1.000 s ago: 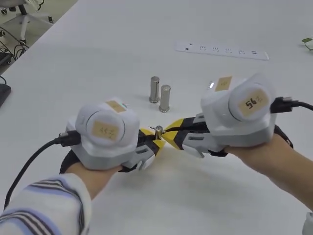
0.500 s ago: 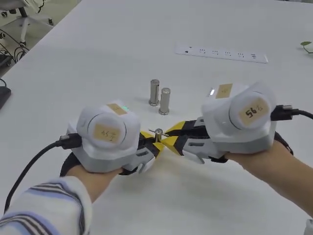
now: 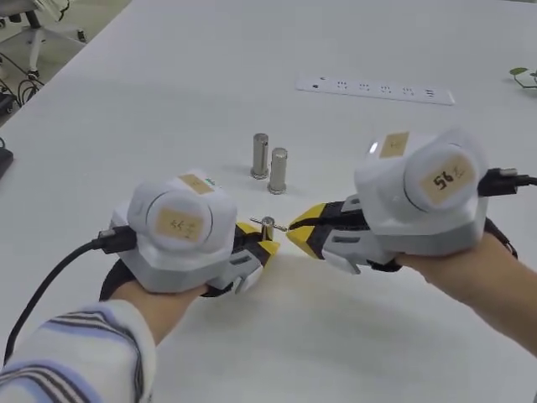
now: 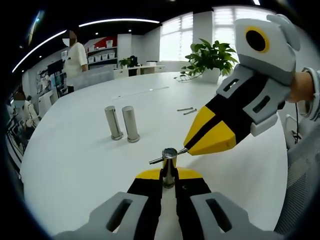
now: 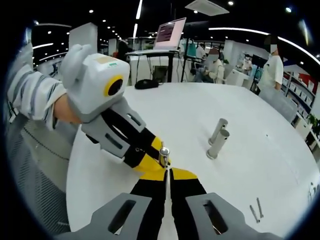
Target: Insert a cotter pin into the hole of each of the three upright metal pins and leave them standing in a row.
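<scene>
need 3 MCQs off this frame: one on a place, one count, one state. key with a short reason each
1. Where does the power strip lie?
A) on the table, beyond the free-standing metal pins
B) on a chair
C) at the near edge

2. How many pins stand free of any jaws?
A) none
B) one
C) two

3. What is the left gripper doing?
A) hanging open
B) shut on the held pin
C) shut on a cable

Key:
1 A, it lies flat past the two pins in the head view.
2 C, two stand side by side.
3 B, its jaws clamp the pin upright, while the right gripper holds a cotter pin through the pin's top.
</scene>
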`<state>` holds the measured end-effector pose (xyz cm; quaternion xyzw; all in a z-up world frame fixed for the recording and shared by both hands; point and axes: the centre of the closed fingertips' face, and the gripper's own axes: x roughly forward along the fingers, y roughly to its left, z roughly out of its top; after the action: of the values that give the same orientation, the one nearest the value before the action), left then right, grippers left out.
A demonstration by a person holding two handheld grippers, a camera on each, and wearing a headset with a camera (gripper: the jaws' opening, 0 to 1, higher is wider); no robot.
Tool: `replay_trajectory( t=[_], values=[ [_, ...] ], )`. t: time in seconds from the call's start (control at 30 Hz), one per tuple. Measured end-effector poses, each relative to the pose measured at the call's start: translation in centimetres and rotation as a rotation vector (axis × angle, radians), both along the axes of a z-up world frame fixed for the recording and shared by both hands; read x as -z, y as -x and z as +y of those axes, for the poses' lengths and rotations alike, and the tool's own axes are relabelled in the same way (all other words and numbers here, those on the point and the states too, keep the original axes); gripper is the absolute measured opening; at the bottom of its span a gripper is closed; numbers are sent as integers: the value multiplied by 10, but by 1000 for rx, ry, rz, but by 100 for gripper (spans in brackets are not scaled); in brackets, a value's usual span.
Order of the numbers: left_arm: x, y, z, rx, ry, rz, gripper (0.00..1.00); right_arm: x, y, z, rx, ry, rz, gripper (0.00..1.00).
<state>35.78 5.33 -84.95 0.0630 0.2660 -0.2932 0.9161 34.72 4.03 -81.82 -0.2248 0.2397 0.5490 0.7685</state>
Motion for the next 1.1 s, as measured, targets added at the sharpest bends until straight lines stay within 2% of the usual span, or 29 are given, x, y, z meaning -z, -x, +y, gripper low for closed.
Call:
replay_trajectory(
  t=[0.6,0.87,1.1],
  values=[
    [0,1,0,-13,-2,1,7,-2,2,8,11,-22,12,3],
    [-1,-1,0,-34,14,12,7,-4,0,5,31,-31,10,4],
    [-1,-1,0,-43,11,11,7,-11,0,-2,67,-64,26,8]
  ],
)
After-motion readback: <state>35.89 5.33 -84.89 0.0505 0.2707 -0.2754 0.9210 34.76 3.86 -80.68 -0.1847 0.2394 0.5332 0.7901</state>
